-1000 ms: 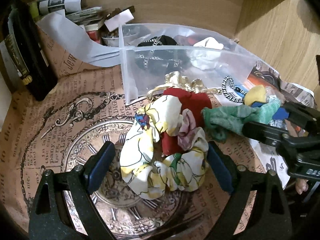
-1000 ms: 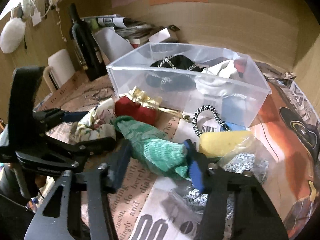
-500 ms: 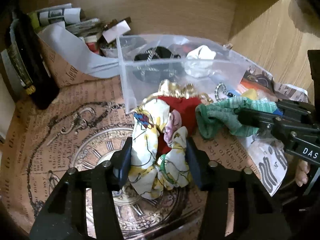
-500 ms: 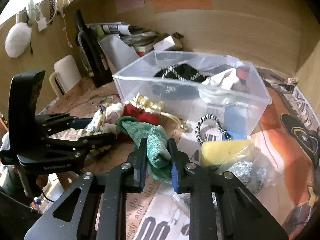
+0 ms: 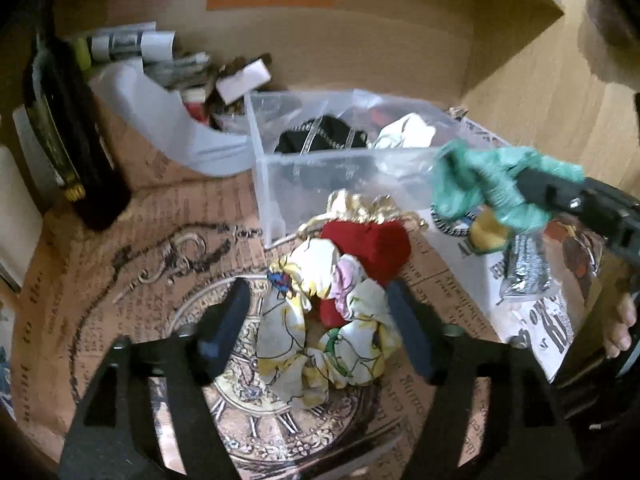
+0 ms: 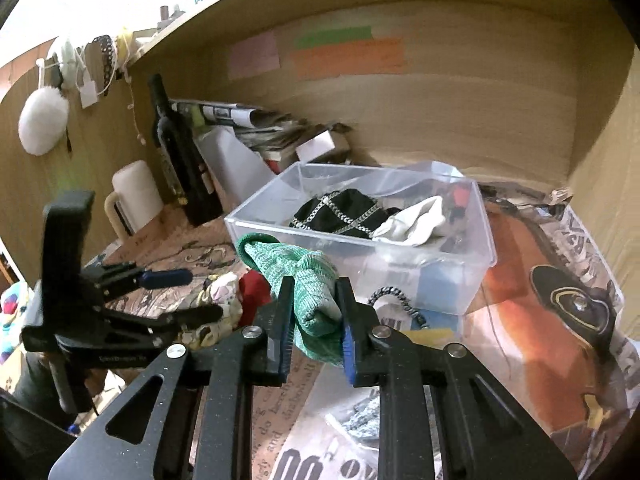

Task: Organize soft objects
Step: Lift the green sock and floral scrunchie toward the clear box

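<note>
Dark glass wine bottle (image 6: 180, 160): upright at far left of the worktop (image 5: 120, 280), which is papered with a vintage clock print.
Left hand-held gripper (image 5: 316, 320): fingers spread, released, either side of the floral white-and-yellow fabric scrunchie (image 5: 320, 340); scrunchie lies on the worktop against a red velvet pouch (image 5: 372, 244).
Right hand-held gripper (image 6: 314, 316): clenched on the green knitted sock (image 6: 308, 280), held aloft at the near wall of the clear plastic storage box (image 6: 460, 284), which contains black and white cloth items.
</note>
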The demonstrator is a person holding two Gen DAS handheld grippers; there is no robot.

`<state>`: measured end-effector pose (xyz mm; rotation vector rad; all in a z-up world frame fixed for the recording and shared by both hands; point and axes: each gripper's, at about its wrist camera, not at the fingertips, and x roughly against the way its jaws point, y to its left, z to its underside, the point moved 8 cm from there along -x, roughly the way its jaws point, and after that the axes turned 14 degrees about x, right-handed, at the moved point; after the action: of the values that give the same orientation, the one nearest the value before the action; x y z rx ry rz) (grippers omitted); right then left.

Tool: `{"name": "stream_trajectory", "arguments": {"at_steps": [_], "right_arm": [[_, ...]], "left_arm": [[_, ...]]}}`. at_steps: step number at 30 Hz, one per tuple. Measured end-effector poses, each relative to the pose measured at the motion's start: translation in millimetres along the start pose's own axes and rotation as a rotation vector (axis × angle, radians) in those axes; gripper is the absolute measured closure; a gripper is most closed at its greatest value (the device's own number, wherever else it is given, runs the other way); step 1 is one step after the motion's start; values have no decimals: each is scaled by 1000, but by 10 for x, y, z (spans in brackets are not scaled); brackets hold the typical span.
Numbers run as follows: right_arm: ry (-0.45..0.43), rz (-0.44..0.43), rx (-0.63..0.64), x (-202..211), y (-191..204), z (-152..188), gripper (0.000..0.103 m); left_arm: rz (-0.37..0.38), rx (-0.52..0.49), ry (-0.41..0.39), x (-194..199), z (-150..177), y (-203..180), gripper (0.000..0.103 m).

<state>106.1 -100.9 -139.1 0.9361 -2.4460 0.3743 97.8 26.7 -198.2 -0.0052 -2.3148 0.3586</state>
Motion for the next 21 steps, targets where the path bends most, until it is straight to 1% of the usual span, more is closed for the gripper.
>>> {"name": "stream_trajectory", "arguments": {"at_steps": [1,2,5,6,9,10,11,13,14,16,21], "right_arm": [[-2,2,-3,7,-14,2,85],[-2,6,-5,13,-28,4,85],[5,16,-14,13,-78,27,85],[8,18,-18,9,-90,34,85],[12,23,-27,6,-130,50,85],[12,25,-29,7,-140,50,85],[12,26,-31,9,-149,50,85],[9,30,-35,12,-168,44,85],[7,30,-36,15,-181,41,85],[2,34,-39,22,-204,25,85],[-13,46,-49,39,-281,-11,85]], "left_arm": [[2,4,15,-38,17,8,22],[5,12,33,-82,42,16,21],[27,33,91,-205,125,25,19],[25,32,97,-241,146,24,19],[5,5,72,-260,156,2,19],[3,3,65,-256,156,-4,24],[5,-1,62,-252,156,-10,34],[-3,-14,62,-237,164,-8,46],[-3,-14,60,-227,161,-7,50],[4,-7,53,-193,144,5,54],[15,3,-1,-14,43,7,54]]}}
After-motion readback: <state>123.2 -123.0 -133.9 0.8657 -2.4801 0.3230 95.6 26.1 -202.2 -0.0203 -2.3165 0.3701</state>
